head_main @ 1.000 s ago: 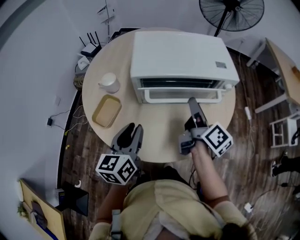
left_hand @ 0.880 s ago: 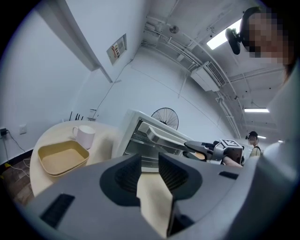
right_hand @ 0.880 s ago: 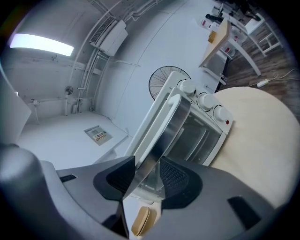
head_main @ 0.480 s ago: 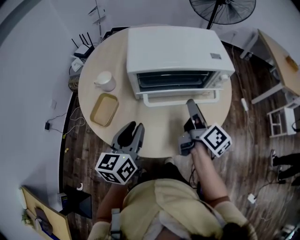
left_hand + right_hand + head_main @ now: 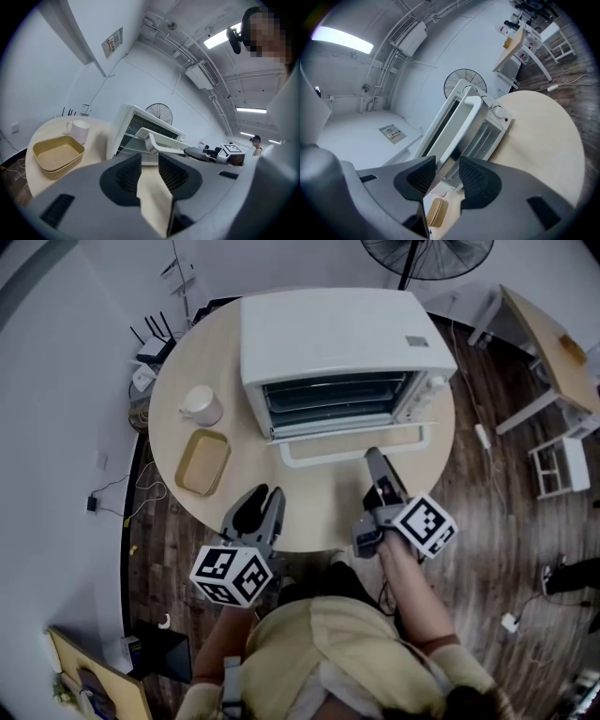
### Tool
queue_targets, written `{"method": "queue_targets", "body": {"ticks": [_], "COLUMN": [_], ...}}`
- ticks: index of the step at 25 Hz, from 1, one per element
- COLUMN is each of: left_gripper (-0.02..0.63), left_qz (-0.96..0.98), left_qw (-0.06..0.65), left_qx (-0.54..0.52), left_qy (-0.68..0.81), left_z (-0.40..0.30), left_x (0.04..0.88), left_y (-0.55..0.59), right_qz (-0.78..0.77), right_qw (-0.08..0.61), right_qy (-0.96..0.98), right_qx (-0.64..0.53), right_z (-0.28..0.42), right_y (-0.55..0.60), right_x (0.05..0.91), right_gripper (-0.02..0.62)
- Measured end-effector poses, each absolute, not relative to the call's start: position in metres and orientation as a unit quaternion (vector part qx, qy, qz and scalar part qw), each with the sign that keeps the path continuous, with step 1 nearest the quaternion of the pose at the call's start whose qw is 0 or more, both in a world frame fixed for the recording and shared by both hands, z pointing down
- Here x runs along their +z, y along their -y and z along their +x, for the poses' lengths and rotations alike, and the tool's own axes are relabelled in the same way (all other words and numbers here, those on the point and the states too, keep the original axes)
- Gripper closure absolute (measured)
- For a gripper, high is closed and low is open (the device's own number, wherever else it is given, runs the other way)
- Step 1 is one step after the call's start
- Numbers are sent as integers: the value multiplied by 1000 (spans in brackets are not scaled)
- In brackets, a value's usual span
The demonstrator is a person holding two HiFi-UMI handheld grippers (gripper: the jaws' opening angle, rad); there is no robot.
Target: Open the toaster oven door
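Note:
The white toaster oven stands at the back of the round table. Its glass door hangs far down, so the rack inside shows. My right gripper is at the white door handle, shut on it right of its middle. In the right gripper view the handle runs down between the jaws of the right gripper. My left gripper hovers open over the table's near edge, holding nothing. The left gripper view looks past the left gripper to the door handle.
A white mug and a tan tray sit left of the oven. A fan stands behind the table, and a wooden side table is at the right. Cables and a router lie on the floor at the left.
The oven door has swung from a narrow gap to wide open. My right gripper has drawn back toward me with the handle. The left gripper has stayed put.

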State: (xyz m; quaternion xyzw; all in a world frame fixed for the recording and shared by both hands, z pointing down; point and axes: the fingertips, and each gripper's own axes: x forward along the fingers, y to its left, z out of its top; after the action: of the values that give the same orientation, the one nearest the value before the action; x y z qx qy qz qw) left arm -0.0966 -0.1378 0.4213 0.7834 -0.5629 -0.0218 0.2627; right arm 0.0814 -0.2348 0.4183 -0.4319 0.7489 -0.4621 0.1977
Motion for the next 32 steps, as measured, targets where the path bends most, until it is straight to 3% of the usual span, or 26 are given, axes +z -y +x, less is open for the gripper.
{"method": "queue_targets", "body": {"ticks": [3, 32], "left_gripper": [509, 508], "left_qz": [784, 788], "left_qw": [267, 285], "left_qx": [-19, 7], "left_qy": [561, 545], "left_z": [-97, -86], "left_x": [425, 452], "left_y": [136, 102], "right_qz": [-466, -503], "right_qw": [159, 123], "right_qy": [-747, -705], "right_qx": [-446, -484], "right_z": [93, 103], "right_y": [227, 172], "right_x": [430, 494], "right_gripper": [441, 491]}}
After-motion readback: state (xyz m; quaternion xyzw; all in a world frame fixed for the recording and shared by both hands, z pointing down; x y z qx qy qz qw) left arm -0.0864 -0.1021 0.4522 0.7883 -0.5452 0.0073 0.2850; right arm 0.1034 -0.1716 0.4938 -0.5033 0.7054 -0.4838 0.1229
